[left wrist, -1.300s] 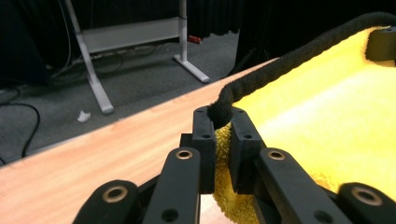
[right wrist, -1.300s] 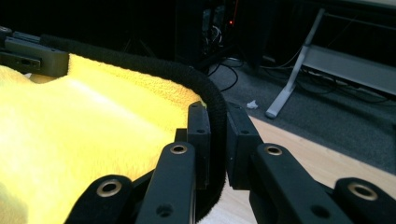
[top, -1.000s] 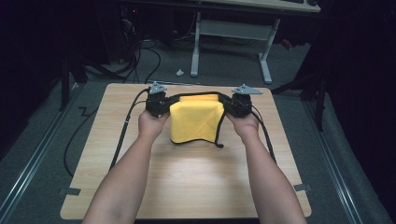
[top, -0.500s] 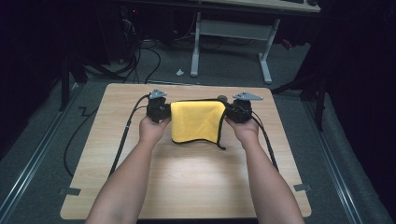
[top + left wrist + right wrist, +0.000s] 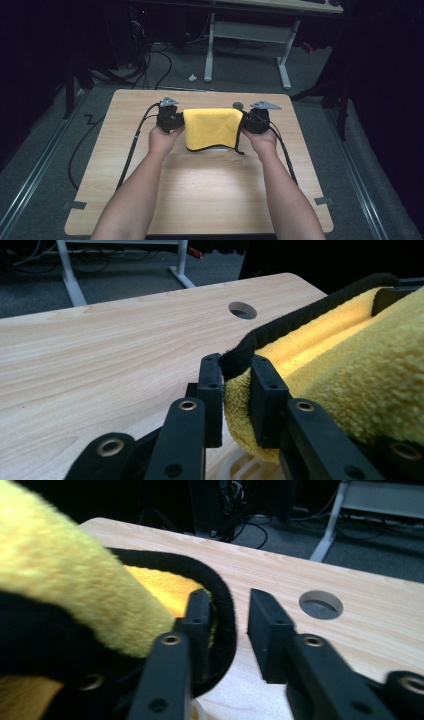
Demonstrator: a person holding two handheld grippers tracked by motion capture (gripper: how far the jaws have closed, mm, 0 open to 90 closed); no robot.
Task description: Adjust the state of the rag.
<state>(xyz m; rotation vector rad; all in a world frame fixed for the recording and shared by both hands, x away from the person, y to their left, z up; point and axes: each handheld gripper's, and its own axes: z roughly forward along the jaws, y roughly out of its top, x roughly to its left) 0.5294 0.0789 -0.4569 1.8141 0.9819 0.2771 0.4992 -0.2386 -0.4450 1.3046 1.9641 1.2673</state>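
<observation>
A yellow cloth [image 5: 212, 127] with black trim hangs spread between my two grippers, just above the wooden table [image 5: 210, 190]. My left gripper [image 5: 180, 121] is shut on the cloth's left top corner; in the left gripper view its jaws [image 5: 236, 390] pinch the black trim and the yellow pile [image 5: 350, 365]. My right gripper [image 5: 246, 122] is at the right top corner. In the right gripper view its jaws [image 5: 230, 625] stand apart, with the black trim [image 5: 225, 610] resting against one jaw and a gap to the other. The cloth [image 5: 65, 575] drapes over that side.
A round hole [image 5: 238, 105] pierces the table just behind the cloth [image 5: 243, 310] [image 5: 321, 604]. Something white [image 5: 217, 149] lies under the cloth, mostly hidden. Cables trail off the table's left and right sides. A white desk frame [image 5: 247, 30] stands on the floor beyond.
Both hands have come slightly nearer and lower. The cloth, bulging a second ago, now hangs flatter and wider between the grippers.
</observation>
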